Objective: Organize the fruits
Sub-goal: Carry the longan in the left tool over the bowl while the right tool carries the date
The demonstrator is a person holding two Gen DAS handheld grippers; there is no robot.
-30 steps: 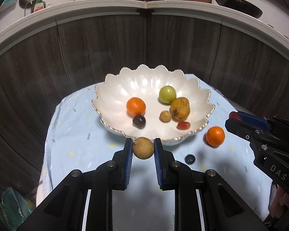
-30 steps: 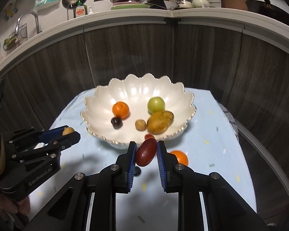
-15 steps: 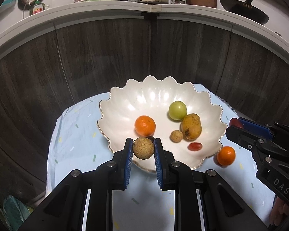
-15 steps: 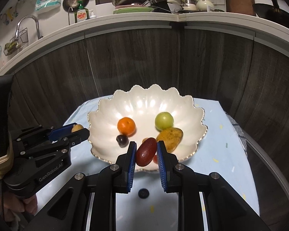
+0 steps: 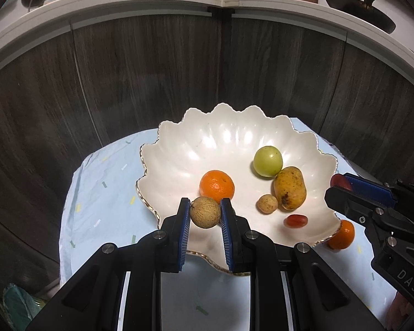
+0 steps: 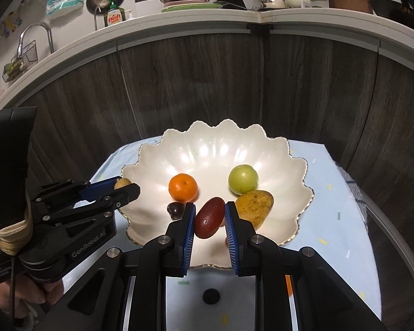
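Observation:
A white scalloped bowl (image 5: 207, 143) (image 6: 207, 149) holds a mandarin (image 5: 217, 186), a green fruit (image 5: 267, 161), a yellow-brown mango (image 5: 289, 191), a small tan fruit (image 5: 267, 204), a red grape (image 5: 296, 220) and a dark fruit (image 6: 175, 210). My left gripper (image 5: 205, 203) is shut on a round tan fruit (image 5: 205, 213) over the bowl's near left rim. My right gripper (image 6: 209, 207) is shut on a dark red oblong fruit (image 6: 209, 219) above the bowl's near side. Each gripper shows in the other's view, the left gripper (image 6: 125, 187) and the right gripper (image 5: 342, 184).
A second mandarin (image 5: 342, 234) lies on the light blue cloth (image 5: 96, 193) just right of the bowl. A small dark fruit (image 6: 211, 295) lies on the cloth in front of it. Dark cabinet fronts (image 5: 151, 82) stand close behind the table.
Both grippers have moved forward with their fruits, from in front of the bowl to over its near rim. The bowl now looks larger and closer.

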